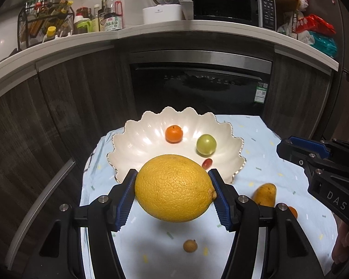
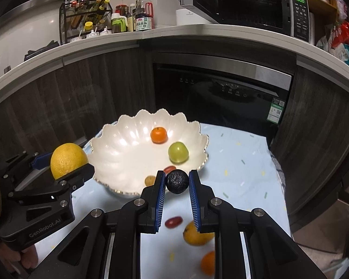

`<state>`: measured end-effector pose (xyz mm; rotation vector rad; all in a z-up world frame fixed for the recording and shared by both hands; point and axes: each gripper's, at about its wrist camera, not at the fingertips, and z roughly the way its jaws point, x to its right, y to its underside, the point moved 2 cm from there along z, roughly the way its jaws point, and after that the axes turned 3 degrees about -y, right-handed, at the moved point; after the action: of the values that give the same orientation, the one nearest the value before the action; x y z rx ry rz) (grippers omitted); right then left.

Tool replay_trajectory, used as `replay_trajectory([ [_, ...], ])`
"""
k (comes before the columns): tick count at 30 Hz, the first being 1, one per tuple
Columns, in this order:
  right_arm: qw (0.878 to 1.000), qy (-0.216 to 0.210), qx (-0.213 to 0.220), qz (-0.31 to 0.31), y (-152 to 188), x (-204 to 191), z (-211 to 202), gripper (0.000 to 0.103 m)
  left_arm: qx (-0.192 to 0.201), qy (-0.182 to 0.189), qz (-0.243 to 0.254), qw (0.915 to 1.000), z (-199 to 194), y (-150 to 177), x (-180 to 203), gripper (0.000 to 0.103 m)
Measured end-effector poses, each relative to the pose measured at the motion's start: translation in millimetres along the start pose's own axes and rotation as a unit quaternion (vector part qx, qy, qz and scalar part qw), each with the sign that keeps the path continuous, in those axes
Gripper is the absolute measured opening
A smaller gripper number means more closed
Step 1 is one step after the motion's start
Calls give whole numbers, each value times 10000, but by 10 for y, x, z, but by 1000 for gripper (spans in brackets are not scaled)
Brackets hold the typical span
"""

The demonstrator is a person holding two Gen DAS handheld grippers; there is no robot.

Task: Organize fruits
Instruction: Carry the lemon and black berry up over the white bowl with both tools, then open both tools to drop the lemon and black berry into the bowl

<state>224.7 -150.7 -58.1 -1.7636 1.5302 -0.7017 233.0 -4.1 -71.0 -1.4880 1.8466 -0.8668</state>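
Note:
My left gripper (image 1: 173,191) is shut on a big yellow citrus fruit (image 1: 174,188), held above the cloth just in front of a white scalloped bowl (image 1: 132,148). The same fruit shows in the right wrist view (image 2: 68,159), left of the bowl (image 2: 114,153). My right gripper (image 2: 176,183) is shut on a small black round fruit (image 2: 176,181), near the bowl's front rim. In the bowl lie a tangerine (image 1: 173,134), a green fruit (image 1: 206,144) and a small red fruit (image 1: 207,163).
On the light blue cloth (image 1: 256,139) lie a yellow mango (image 1: 265,194), a small tan fruit (image 1: 190,246), a red fruit (image 2: 173,222) and an orange one (image 2: 208,262). Dark cabinets and a dishwasher (image 1: 200,86) stand behind the table.

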Motion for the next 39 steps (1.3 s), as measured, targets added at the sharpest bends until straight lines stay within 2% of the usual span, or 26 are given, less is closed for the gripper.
replay_trajectory([
  [10,10000,-45,-57,-39,-166,-10,333,22,-60,-71,-131,9999,315,-124,-165,60],
  [21,9994,-141,-320,34,-211,23,730,22,-175,-93,-237,9995,676,-228,-253,60],
  [35,9969,-329,-685,186,-161,31,1019,22,-455,-91,-392,9982,890,-155,-276,61],
  [36,9967,-361,-700,198,-160,34,1022,24,-372,-135,-367,9985,857,-158,-274,62],
  [38,9968,-373,-678,191,-157,36,1009,31,-262,-202,-306,9990,807,-173,-267,76],
  [39,9969,-380,-657,192,-159,37,996,38,-209,-217,-308,9991,776,-181,-269,79],
])
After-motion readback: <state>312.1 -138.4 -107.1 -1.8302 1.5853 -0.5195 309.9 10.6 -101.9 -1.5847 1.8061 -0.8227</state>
